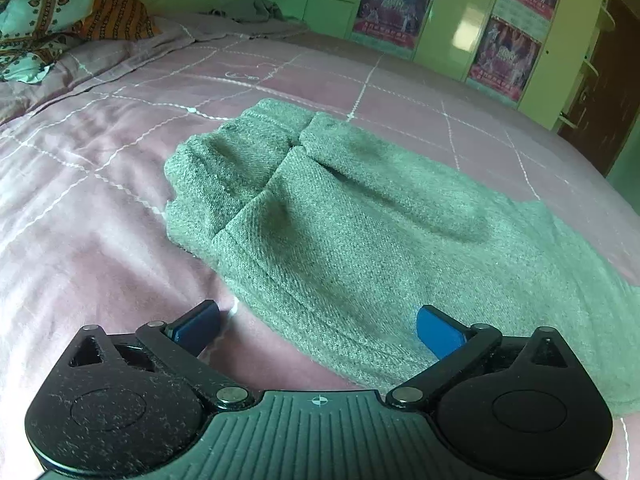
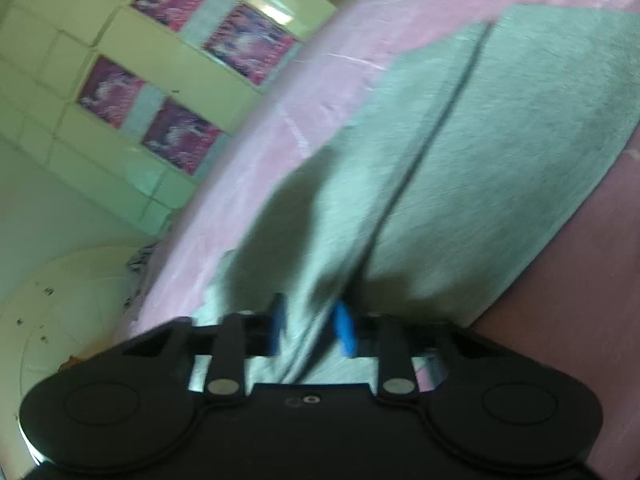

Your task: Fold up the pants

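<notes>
My right tongs (image 2: pixel 310 328) pinch a bunch of the grey pants (image 1: pixel 340 216); my left tongs (image 1: pixel 320 328) stand wide and empty over their near edge. The pants lie partly folded on the pink bed (image 1: pixel 80 200). They look soft, floppy and light (best taken by hems or corners). A patterned pillow (image 1: pixel 52 12) sits well apart, hindering nothing.

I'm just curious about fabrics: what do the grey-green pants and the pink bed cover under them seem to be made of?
The grey-green pants look like a thick, soft woven or knitted cloth, perhaps wool or fleece: a fuzzy matte surface with fine diagonal ribs and bulky folds. The pink bed cover looks like a smooth, thin cotton-type sheet, faintly sheened, with printed or stitched white lines in a grid. Neither fibre can be confirmed by sight.
</notes>
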